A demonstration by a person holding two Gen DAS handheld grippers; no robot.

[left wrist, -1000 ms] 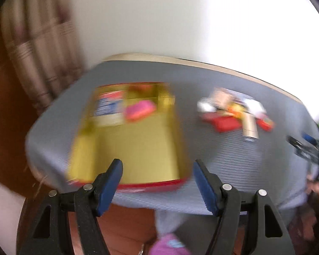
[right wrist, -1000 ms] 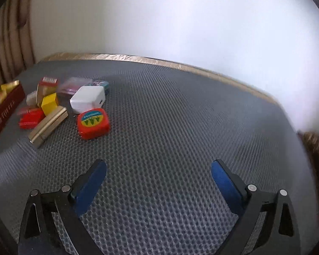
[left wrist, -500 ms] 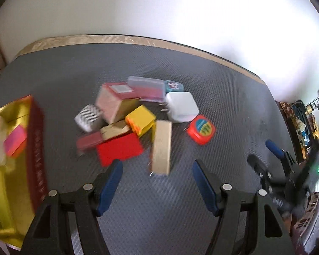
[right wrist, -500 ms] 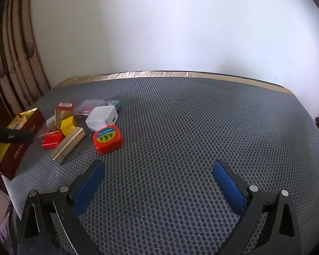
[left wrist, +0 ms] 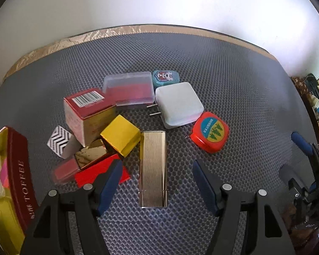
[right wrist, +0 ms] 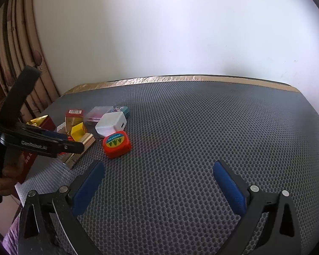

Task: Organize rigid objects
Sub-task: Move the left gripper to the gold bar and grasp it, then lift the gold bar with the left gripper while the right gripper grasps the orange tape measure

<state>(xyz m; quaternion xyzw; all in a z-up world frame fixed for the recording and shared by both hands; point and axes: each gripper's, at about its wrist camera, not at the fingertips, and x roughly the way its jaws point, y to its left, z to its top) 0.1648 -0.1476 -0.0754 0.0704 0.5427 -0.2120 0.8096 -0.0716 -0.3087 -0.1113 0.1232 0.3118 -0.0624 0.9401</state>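
Observation:
A pile of small rigid objects lies on the grey mat (left wrist: pixel 234 80). In the left wrist view my left gripper (left wrist: pixel 157 182) is open, its fingers either side of a ribbed gold case (left wrist: pixel 152 167). Around it lie a yellow box (left wrist: pixel 119 135), a red flat box (left wrist: pixel 95 173), a red-and-gold carton (left wrist: pixel 87 112), a clear pink case (left wrist: pixel 128 89), a white charger (left wrist: pixel 178 104) and a red tape measure (left wrist: pixel 210 132). My right gripper (right wrist: pixel 158 179) is open and empty over bare mat, right of the pile; the tape measure (right wrist: pixel 116 143) lies ahead-left of it.
A red toffee tin (left wrist: pixel 19 176) with a gold inside stands at the left table edge, holding a few items. A small teal tin (left wrist: pixel 165 77) sits behind the charger. A wall runs behind the table, curtains to the left (right wrist: pixel 21 63). The left gripper's body (right wrist: pixel 38 144) shows in the right view.
My left gripper swung from the toffee tin to the right, over the pile, and came down close around the gold case. My right gripper drew back and tilted up a little.

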